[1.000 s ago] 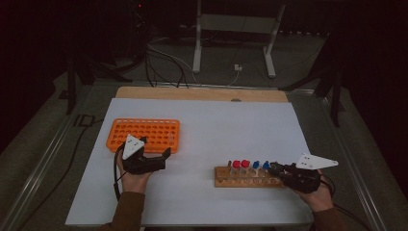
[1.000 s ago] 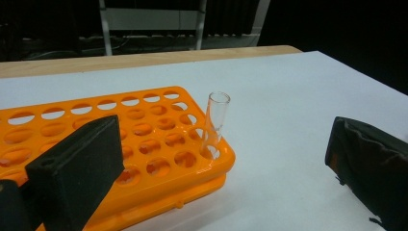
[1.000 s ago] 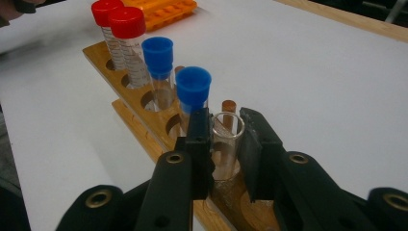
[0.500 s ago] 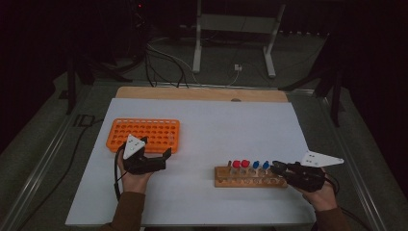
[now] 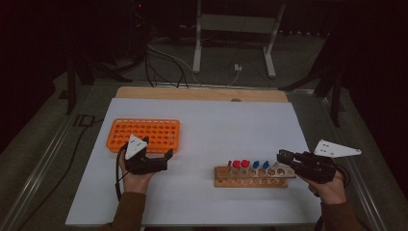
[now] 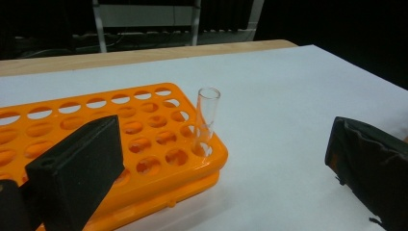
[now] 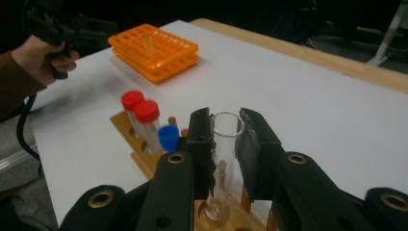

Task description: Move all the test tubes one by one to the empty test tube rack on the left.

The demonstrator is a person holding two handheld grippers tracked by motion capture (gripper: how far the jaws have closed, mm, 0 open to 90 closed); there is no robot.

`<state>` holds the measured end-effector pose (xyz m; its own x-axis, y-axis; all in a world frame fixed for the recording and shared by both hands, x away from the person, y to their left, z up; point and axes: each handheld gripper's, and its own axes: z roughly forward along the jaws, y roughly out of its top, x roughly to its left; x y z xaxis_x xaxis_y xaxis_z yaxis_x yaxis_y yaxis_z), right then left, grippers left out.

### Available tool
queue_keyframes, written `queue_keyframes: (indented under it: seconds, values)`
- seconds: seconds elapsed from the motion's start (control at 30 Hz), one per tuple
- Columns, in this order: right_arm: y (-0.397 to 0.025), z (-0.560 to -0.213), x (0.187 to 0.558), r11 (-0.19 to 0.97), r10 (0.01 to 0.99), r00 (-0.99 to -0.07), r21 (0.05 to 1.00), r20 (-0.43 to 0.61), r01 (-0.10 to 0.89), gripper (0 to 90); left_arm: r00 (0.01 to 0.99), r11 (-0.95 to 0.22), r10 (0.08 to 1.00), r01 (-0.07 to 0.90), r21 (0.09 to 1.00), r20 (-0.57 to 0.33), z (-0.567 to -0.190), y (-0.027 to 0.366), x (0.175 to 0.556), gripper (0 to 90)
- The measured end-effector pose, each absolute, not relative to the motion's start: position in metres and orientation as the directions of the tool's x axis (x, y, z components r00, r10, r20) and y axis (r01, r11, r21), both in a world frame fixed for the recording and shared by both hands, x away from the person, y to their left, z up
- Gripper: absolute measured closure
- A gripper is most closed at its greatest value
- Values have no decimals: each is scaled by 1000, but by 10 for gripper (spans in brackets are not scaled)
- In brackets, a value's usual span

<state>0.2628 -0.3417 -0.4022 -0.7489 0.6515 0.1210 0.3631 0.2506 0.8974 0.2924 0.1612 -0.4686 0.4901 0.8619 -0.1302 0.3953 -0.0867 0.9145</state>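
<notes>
Clear uncapped glass tube (image 7: 225, 159), upright, clamped between the right gripper's (image 7: 226, 132) fingers, base in the wooden rack (image 5: 250, 177) beside red- and blue-capped tubes.

Plastic rack (image 5: 144, 134) left, wooden rack (image 5: 250, 177) right

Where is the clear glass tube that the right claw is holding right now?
The clear tube stands upright between the right claw jaws, its bottom in the wooden rack, just right of the blue-capped tube in the right gripper view.
</notes>
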Motion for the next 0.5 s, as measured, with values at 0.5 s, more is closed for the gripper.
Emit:
queue_keyframes:
  seconds: [0.5]
  values:
    - [-308, -387, 298, 272, 639, -764, 902, 90, 334, 766, 558, -133, 824, 364, 922, -101, -461, 138, 288, 10]
